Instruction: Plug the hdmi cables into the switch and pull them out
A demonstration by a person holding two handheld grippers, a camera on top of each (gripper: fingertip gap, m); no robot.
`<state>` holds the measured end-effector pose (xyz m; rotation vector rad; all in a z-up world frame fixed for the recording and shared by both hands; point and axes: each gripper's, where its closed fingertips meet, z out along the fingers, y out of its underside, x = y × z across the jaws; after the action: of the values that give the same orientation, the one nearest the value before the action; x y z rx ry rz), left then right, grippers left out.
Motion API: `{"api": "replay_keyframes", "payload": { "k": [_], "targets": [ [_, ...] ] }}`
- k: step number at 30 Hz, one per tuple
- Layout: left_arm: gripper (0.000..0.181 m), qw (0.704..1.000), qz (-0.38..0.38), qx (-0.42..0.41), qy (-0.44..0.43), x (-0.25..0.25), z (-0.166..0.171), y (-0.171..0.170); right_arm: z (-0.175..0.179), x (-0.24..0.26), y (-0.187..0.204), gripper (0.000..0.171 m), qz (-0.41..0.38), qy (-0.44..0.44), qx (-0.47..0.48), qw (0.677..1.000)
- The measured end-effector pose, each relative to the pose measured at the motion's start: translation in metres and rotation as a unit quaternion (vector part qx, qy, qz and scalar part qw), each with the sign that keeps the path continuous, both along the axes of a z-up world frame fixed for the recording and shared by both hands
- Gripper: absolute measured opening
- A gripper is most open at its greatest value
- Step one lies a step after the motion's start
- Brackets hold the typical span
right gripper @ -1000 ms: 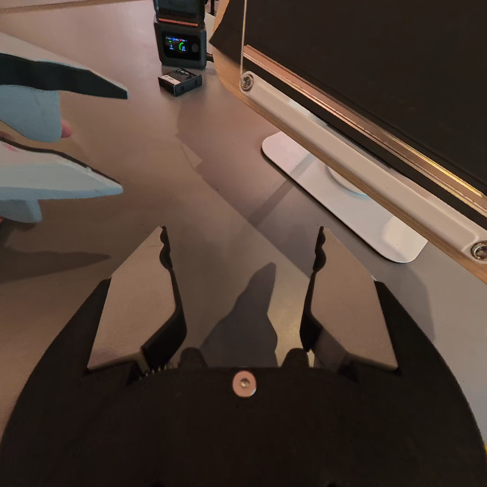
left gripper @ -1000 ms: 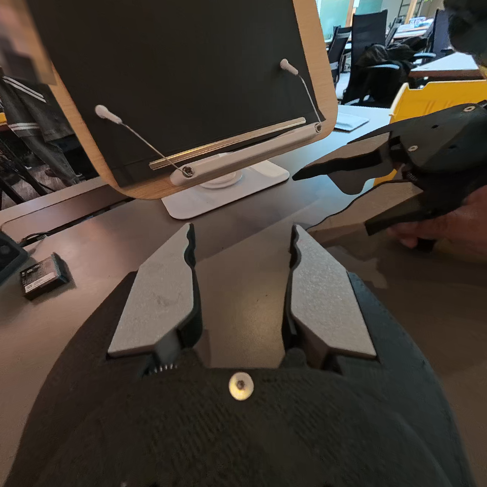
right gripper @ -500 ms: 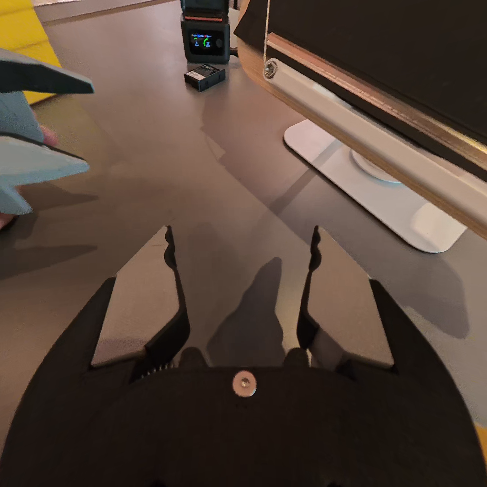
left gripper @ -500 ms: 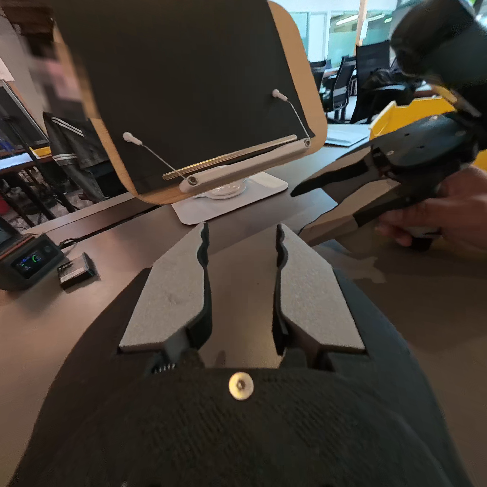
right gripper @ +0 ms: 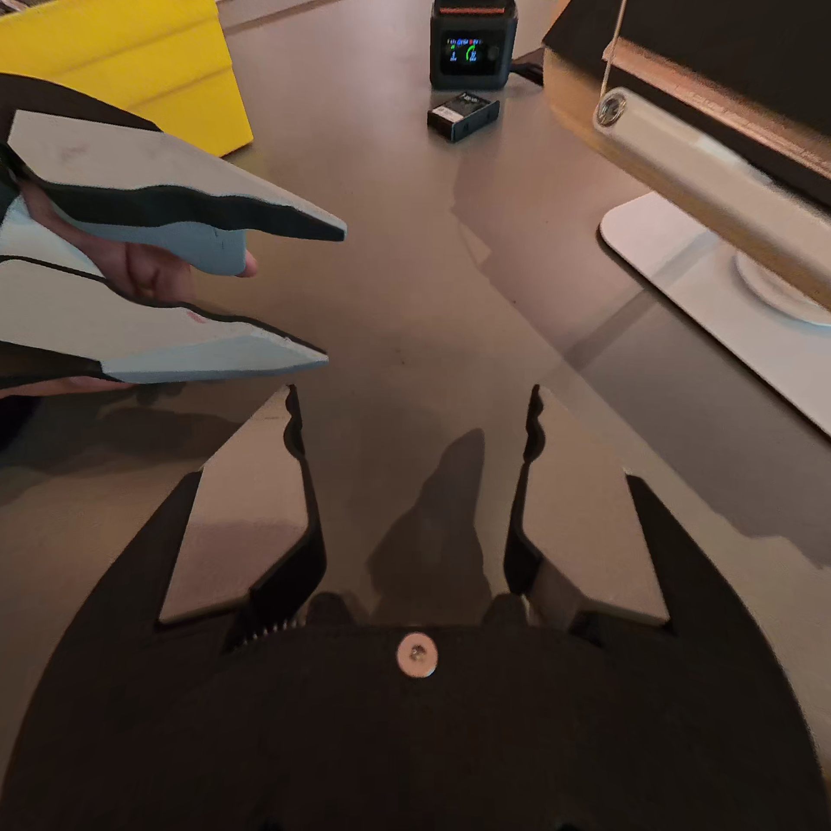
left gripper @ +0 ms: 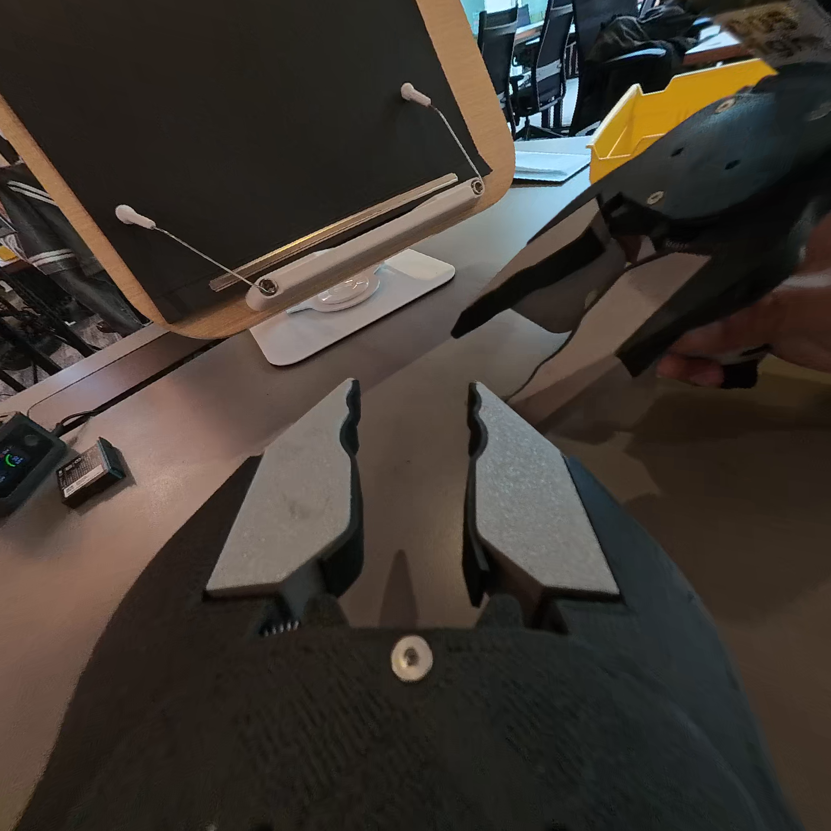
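No HDMI cable and no switch shows in either view. My left gripper [left gripper: 413, 391] is open and empty, low over the dark table [left gripper: 180, 427]. It also shows at the left of the right wrist view [right gripper: 335, 297], held by a hand. My right gripper [right gripper: 413, 391] is open and empty over the table [right gripper: 404, 292]. It also shows at the right of the left wrist view [left gripper: 481, 366], held by a hand, its tips close to the left gripper's right finger. The two grippers point across each other.
A black board stand with a wooden rim and white base [left gripper: 359, 306] stands behind, also at the right of the right wrist view [right gripper: 674, 270]. A small black device with a lit screen [right gripper: 470, 49] and a small black block [right gripper: 463, 114] lie beyond. A yellow bin [left gripper: 652, 117] is nearby.
My left gripper's jaws have narrowed since a second ago but remain open. The two grippers have come closer together. The right gripper's opening is about the same.
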<state>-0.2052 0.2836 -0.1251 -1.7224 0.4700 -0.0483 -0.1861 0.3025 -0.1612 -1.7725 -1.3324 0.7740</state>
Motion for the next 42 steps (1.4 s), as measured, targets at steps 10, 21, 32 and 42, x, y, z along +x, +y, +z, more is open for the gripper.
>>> {"api": "replay_keyframes", "payload": {
  "k": [10, 21, 32, 42],
  "targets": [
    [0.047, 0.999, -0.003, -0.002, 0.034, 0.004, -0.005, -0.003, -0.011, -0.007, -0.003, 0.097, 0.005, -0.005, -0.001, 1.0],
    [0.054, 0.993, 0.039, -0.055, 0.098, -0.024, 0.045, -0.127, -0.01, -0.009, -0.005, 0.086, 0.023, 0.014, -0.046, 0.999],
    [0.042, 0.861, 0.263, -0.243, 0.361, -0.278, 0.082, -0.257, -0.012, -0.013, -0.01, 0.086, 0.031, 0.005, -0.037, 0.999],
    [0.003, 0.821, 0.318, -0.26, 0.397, -0.327, 0.118, -0.249, -0.012, -0.013, -0.009, 0.084, 0.033, 0.01, -0.051, 0.998]
  ]
}}
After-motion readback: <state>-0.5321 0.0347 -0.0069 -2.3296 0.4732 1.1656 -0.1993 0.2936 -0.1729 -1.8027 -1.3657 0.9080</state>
